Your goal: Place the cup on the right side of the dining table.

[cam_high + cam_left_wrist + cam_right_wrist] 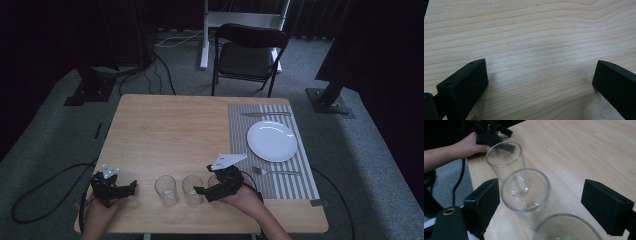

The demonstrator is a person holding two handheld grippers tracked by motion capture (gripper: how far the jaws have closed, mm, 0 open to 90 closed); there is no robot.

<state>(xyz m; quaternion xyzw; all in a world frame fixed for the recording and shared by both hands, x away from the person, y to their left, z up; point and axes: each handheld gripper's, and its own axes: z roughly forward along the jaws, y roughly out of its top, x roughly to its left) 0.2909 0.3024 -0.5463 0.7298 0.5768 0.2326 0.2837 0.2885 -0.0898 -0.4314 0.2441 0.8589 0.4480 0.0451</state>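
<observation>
Along the near edge of the wooden table (165,130), seen from the high view, three clear drinking glasses stand in a row to the left of the striped placemat (280,180); my right gripper (216,189) sits over the third glass, the one nearest the placemat, which it mostly hides; the middle glass (192,189) and the far-left glass (165,190) stand just beside it, apart from each other; my left gripper (112,187) rests well left of the row, holding nothing; a white plate (272,141), a fork (276,171) and a knife (265,114) lie on the placemat.

From the left gripper view, my jaws stand wide apart over bare wood, with nothing between them.

From the right gripper view, my jaws are spread wide; the middle glass (526,190) lies between them but touches neither, the nearest glass (566,227) shows its rim at the bottom edge, and the far-left glass (505,160) stands beyond, close to my other hand (470,145).

I judge these glasses light but rigid, smooth enough to slip and brittle; I would close on the straight wall below the rim, across the widest part, squeezing gently; crowding is the risk, since a jaw could knock the neighbour over.
</observation>
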